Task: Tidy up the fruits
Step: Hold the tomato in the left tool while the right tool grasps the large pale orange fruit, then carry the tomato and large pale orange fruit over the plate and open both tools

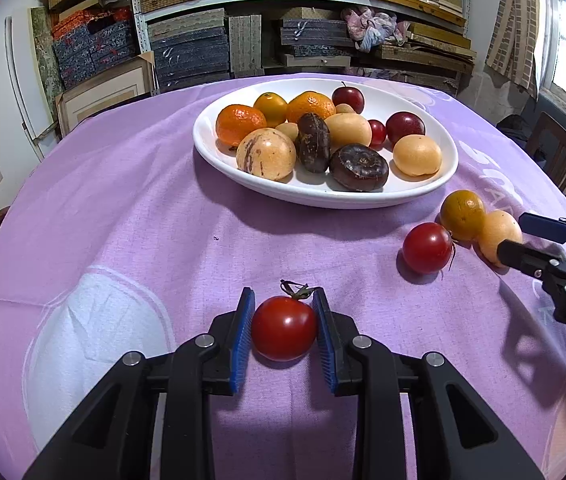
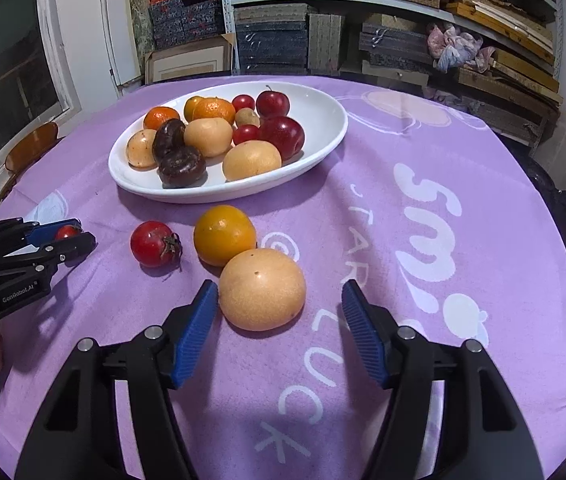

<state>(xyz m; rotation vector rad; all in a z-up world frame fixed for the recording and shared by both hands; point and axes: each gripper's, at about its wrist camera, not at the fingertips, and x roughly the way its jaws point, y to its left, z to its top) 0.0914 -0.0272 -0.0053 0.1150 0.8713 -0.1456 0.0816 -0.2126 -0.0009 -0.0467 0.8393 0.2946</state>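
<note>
Upper centre: white plate (image 1: 435,184) heaped with fruit; cloth around it bare. Left gripper (image 1: 283,320) clenched on tomato (image 1: 285,328); right gripper (image 2: 279,308) released, straddling pale fruit (image 2: 263,290).

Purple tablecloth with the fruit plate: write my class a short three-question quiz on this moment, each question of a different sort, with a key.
1. True or false: the left gripper is shut on a small red tomato.
2. Which fruit lies between the right gripper's open jaws? A) pale round fruit B) orange fruit C) plum
3. Fill in: apart from the gripped tomato, ___ fruits lie loose on the cloth outside the white plate.

Key: 1 true; 2 A, the pale round fruit; 3 three: that fruit, the orange fruit and another red tomato.
</note>
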